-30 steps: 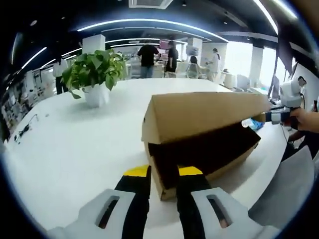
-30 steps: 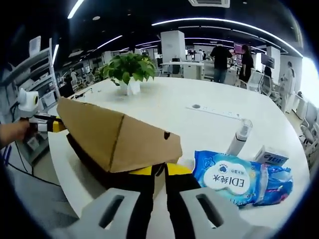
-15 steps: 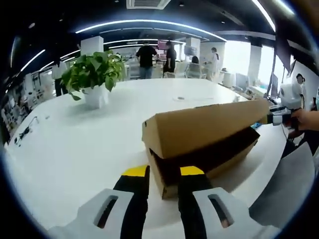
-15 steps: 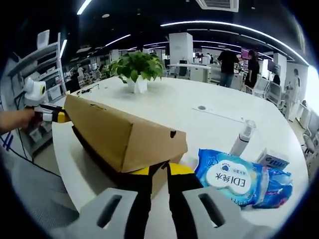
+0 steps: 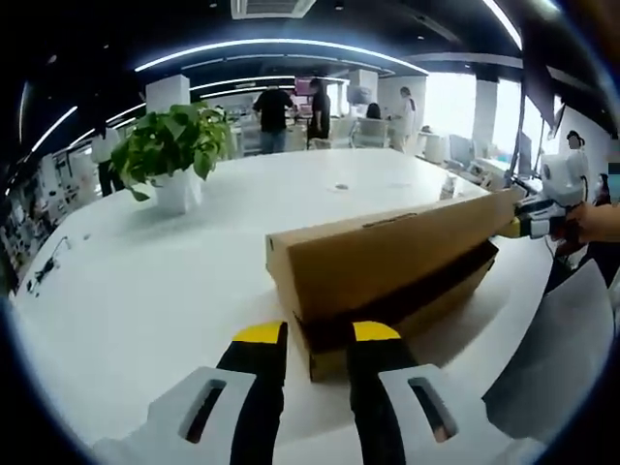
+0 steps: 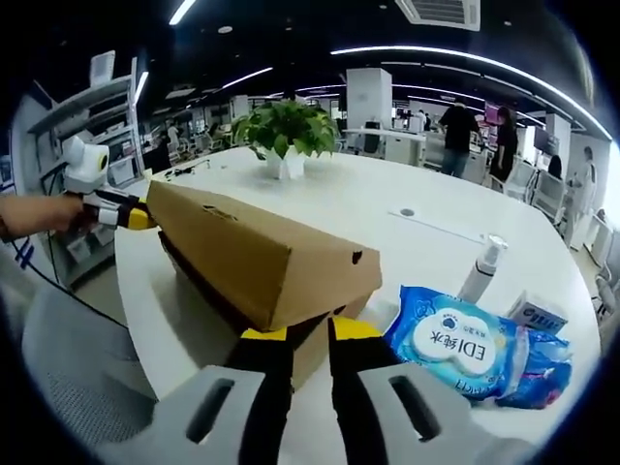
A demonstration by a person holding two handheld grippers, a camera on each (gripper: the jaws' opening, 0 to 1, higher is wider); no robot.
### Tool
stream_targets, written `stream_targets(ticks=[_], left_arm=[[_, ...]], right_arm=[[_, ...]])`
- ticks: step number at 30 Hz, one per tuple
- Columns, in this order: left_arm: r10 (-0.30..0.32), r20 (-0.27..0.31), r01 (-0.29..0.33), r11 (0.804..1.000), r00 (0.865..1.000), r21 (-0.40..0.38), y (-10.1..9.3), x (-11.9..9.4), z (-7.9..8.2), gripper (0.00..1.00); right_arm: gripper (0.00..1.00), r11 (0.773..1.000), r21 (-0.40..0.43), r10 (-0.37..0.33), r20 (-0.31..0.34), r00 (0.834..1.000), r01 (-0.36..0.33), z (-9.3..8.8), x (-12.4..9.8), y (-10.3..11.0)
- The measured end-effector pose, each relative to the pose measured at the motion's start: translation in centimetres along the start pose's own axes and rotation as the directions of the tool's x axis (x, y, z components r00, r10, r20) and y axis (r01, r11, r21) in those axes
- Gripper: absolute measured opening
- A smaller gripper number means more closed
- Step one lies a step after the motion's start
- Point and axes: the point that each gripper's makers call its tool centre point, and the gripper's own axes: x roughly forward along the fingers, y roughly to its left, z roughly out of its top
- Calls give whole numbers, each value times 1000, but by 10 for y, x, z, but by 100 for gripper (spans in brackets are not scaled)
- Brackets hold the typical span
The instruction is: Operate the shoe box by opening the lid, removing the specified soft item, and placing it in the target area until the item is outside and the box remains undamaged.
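Left tool: yellow-tipped jaws stand a narrow gap apart, holding nothing, tips right at the near end of the shoe box. Right tool: jaws likewise slightly parted, tips at the opposite end of the box, under the lid's end flap; cannot tell whether they touch the cardboard. Each tool also appears at the far end of the box in the other's view, held by a hand.

Box lies on the white desk, lid nearly down, dark gap under its long edge. Contents not visible.

Surroundings: potted plant well beyond the box. Blue wet-wipes pack just beside the box, white spray bottle and a small carton behind it. People stand in the background.
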Motion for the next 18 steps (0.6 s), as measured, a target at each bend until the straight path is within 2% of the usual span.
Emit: stream_targets(ticks=[10, 15, 18], left_arm=[[-28, 10, 28, 999, 1000, 31, -4, -4, -1, 28], [-53, 22, 52, 998, 998, 28, -10, -3, -1, 28], [-51, 10, 50, 998, 999, 37, -11, -2, -5, 29]], right_arm=[[27, 998, -26, 57, 1, 998, -57, -2, -2, 16], [28, 998, -27, 60, -9, 998, -60, -7, -2, 17], [29, 997, -28, 65, -17, 998, -66, -9, -1, 18]])
